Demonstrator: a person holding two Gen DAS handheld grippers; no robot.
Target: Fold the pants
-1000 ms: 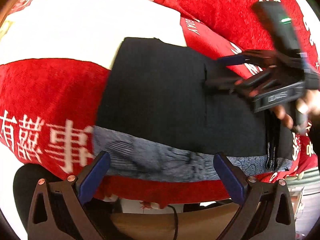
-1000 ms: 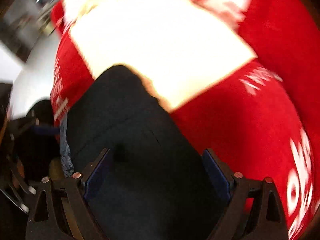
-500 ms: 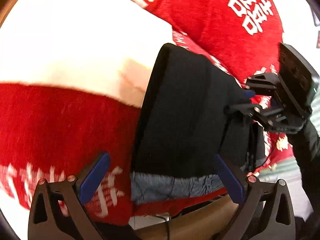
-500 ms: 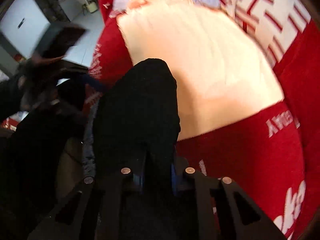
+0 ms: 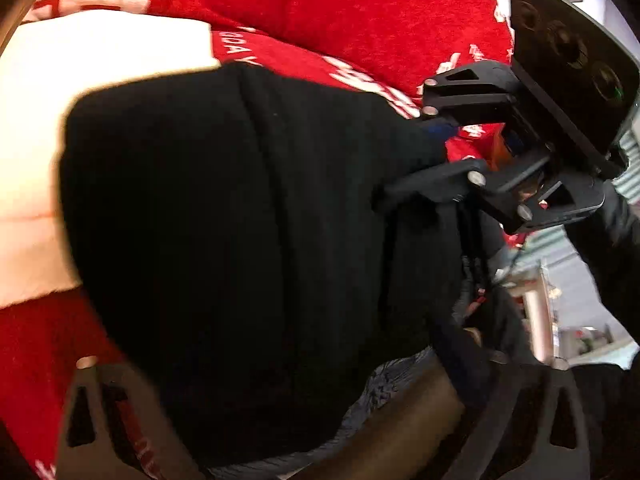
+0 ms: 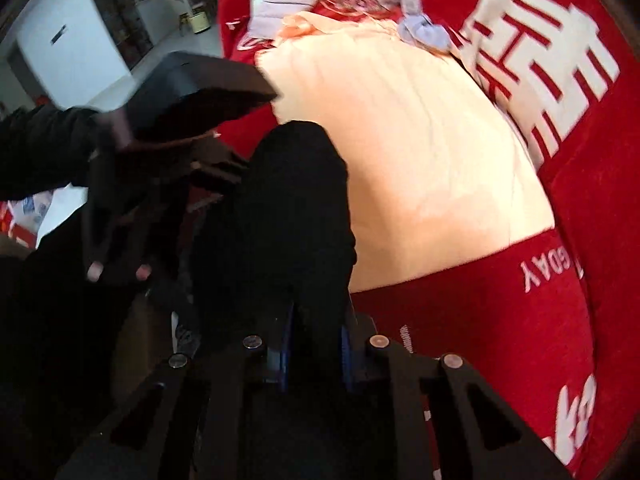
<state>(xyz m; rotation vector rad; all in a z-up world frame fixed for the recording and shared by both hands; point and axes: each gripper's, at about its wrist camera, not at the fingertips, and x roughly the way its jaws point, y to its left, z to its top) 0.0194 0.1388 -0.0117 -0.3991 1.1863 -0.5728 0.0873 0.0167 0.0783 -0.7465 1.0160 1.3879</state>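
- Right wrist view: the right gripper (image 6: 314, 354) is clamped on a bunched fold of the black pants (image 6: 288, 216), cloth pinched between its blue pads (image 6: 285, 356).
- Left wrist view: one pair of pants (image 5: 240, 240) fills the centre, draped over the left gripper (image 5: 288, 420); its fingers are hidden under the cloth, so its grip cannot be told.
- The right gripper (image 5: 434, 160) bites the garment's right edge in that same view.
- One red blanket (image 6: 500, 320) and a cream panel (image 6: 420, 160) lie beneath and beyond the pants.
- White lettering on the blanket reads "ODAY" (image 5: 240, 49); large white Chinese characters (image 6: 536, 64) show, partly cut off.
- Two grippers in all.
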